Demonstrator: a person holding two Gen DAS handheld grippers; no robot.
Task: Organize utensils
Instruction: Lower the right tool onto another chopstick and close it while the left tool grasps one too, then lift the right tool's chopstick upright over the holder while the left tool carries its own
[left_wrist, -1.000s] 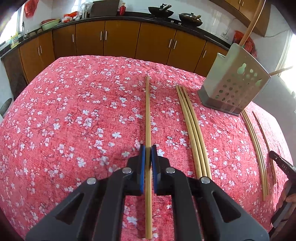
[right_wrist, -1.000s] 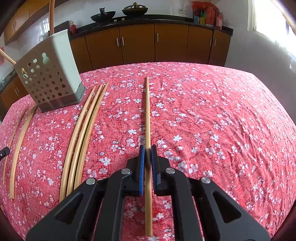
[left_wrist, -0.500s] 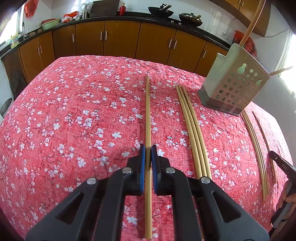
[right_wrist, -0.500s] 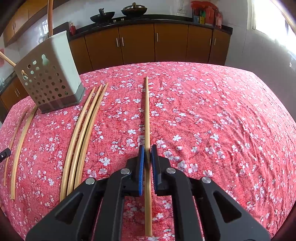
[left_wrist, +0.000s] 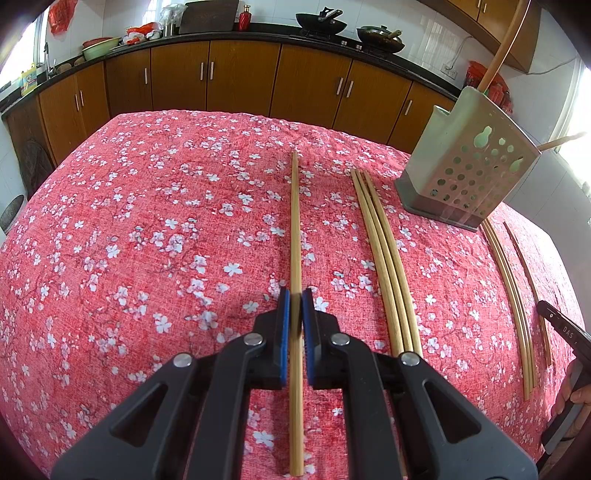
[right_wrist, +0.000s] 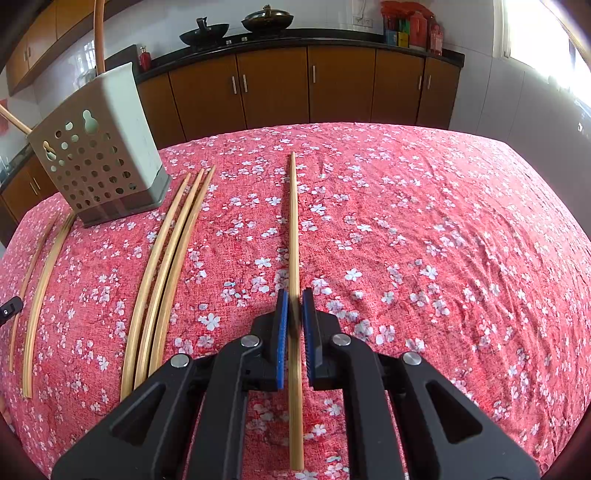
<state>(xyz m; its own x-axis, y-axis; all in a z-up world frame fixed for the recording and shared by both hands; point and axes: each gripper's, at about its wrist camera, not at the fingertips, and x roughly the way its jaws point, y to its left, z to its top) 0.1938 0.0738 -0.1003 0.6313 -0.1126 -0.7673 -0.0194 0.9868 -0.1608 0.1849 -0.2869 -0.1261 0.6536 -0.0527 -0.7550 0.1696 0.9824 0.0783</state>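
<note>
My left gripper is shut on a bamboo chopstick that points straight ahead over the red floral cloth. My right gripper is shut on another bamboo chopstick in the same way. A grey perforated utensil holder stands ahead to the right in the left wrist view, and it also shows at the left in the right wrist view. It holds a long wooden handle. Three chopsticks lie side by side on the cloth.
More chopsticks lie past the holder near the cloth's right edge, seen at the far left in the right wrist view. The other gripper's tip shows at the right. Brown kitchen cabinets stand behind the table.
</note>
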